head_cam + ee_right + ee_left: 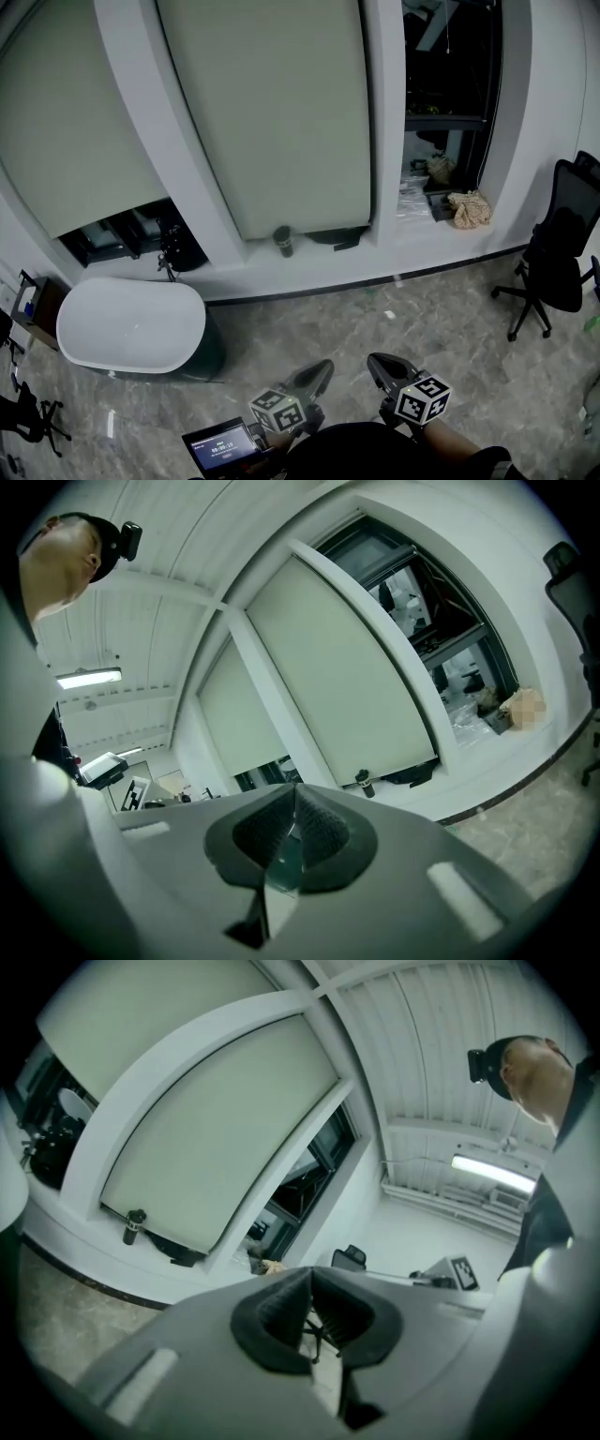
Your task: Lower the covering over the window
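Upper left of the head view: left blind (66, 122), drawn most of the way down, with a dark strip of glass open beneath its hem. Lower left: white tub (131, 326) on the floor, below that bay. Upper centre: middle blind (272, 112), lowered almost to the sill, with a dark bottle (283, 241) standing at its bottom edge. Bottom centre: your left gripper (322, 367), jaws clenched on nothing, then your right gripper (377, 361), likewise clenched and empty; both are held low over the floor, well apart from the windows. Upper right: right window (450, 66), dark and bare, no covering visible over it. Right of centre: a tan bundle (469, 208) on its sill. Far right: office chair (558, 248). Reckoning: one bay as good as covered, one partly, one not at all. You have no hold on any blind or cord, so the lowering remains to be done.
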`<state>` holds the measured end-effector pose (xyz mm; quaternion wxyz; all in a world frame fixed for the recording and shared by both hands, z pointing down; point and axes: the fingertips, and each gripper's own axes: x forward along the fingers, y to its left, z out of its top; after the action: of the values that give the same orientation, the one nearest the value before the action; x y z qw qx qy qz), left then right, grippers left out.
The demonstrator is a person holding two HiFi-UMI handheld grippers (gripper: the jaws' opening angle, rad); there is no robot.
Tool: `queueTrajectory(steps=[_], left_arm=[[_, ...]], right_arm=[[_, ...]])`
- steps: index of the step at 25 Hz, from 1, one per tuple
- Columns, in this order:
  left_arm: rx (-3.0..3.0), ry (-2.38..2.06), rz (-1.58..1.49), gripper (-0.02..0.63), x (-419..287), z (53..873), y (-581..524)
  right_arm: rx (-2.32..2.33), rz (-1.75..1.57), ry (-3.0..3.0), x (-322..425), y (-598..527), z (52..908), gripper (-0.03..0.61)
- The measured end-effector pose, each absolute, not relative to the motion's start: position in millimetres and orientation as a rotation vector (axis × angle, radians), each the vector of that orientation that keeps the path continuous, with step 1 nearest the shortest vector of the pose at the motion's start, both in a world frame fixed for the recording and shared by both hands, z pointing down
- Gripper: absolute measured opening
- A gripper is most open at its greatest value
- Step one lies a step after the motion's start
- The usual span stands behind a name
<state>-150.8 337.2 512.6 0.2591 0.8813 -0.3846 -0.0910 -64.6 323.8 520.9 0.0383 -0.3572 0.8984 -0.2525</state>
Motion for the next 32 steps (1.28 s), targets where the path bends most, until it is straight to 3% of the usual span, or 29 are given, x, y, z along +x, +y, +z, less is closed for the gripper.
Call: queueTrajectory(steps=[32], left_arm=[[2.372,-1.062,-0.221,0.002,-156.6,518.7,334.8]], right_arm=[[-1.083,-0.849,2.742,-74.5,317.5,534.3,0.008]])
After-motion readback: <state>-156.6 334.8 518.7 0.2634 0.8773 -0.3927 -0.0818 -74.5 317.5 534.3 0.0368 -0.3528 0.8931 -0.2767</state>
